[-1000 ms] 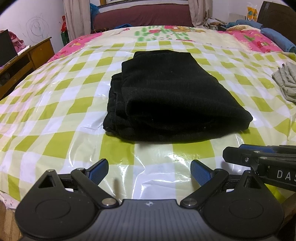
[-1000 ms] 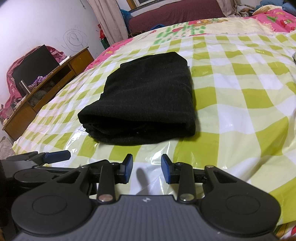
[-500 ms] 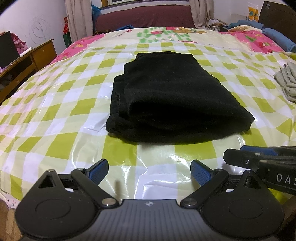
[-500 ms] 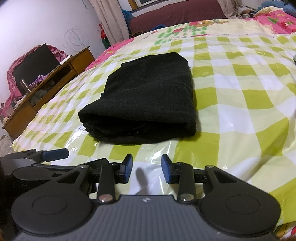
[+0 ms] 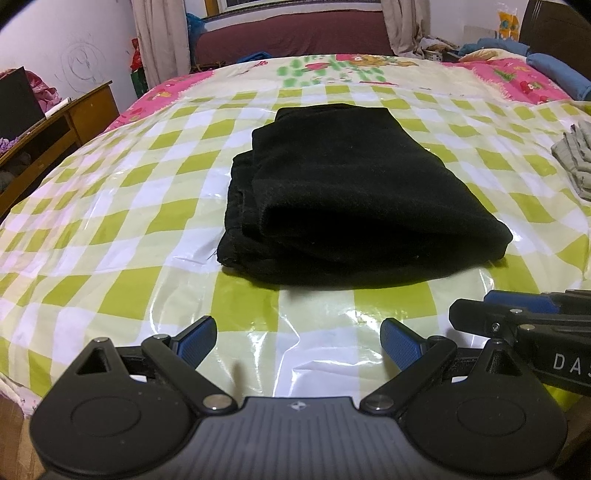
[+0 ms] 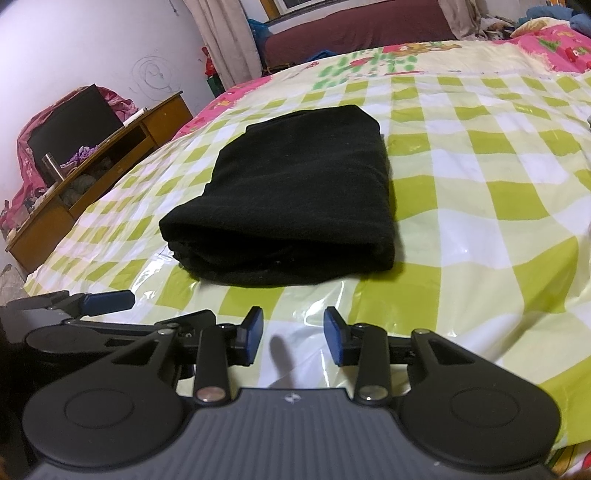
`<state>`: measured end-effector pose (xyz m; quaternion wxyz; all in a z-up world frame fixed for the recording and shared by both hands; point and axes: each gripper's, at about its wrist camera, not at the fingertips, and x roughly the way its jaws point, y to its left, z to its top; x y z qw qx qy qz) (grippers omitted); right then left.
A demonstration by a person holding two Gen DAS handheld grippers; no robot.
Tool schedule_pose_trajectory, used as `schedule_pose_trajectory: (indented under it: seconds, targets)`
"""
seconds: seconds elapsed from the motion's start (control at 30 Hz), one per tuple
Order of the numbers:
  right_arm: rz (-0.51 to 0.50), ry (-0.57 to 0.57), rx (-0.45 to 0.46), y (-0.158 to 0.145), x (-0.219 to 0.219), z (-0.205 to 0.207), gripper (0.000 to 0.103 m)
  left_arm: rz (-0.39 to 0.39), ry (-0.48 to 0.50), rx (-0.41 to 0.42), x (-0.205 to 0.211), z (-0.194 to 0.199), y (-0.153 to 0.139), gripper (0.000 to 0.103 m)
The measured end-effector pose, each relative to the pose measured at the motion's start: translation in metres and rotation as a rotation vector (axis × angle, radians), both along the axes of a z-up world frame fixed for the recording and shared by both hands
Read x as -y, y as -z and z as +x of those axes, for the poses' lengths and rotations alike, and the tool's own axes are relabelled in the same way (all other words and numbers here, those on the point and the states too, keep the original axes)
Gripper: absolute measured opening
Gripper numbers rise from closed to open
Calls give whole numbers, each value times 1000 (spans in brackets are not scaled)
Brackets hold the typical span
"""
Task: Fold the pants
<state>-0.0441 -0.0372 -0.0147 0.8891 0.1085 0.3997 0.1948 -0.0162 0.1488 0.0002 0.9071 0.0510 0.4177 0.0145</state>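
Black pants (image 5: 351,199) lie folded into a thick rectangular stack on the green-and-white checked plastic sheet (image 5: 110,236) covering the bed. The same pants (image 6: 295,199) fill the middle of the right wrist view. My left gripper (image 5: 297,339) hovers near the bed's front edge, short of the stack, jaws wide apart and empty. My right gripper (image 6: 293,334) is beside it, also short of the pants, with a narrower gap and nothing between its blue pads. Each gripper's tip shows at the edge of the other's view.
A grey folded garment (image 5: 576,162) lies at the right edge of the bed. A wooden desk (image 6: 110,155) with clutter stands to the left. Pink floral bedding (image 5: 517,77) and blue cloth (image 5: 554,70) lie at the far end, before a dark red sofa (image 5: 295,33).
The left wrist view has tilted slightly, so the pants sit a little lower in it. The right gripper's gap looks marginally wider. The pants have not moved.
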Motion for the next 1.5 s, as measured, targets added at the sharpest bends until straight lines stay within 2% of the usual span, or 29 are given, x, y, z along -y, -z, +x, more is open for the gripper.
schedule_pose_trajectory:
  seconds: [1.5]
  targets:
    - [-6, -7, 8, 0, 1, 0, 38, 3, -12, -1, 1, 0, -2, 103]
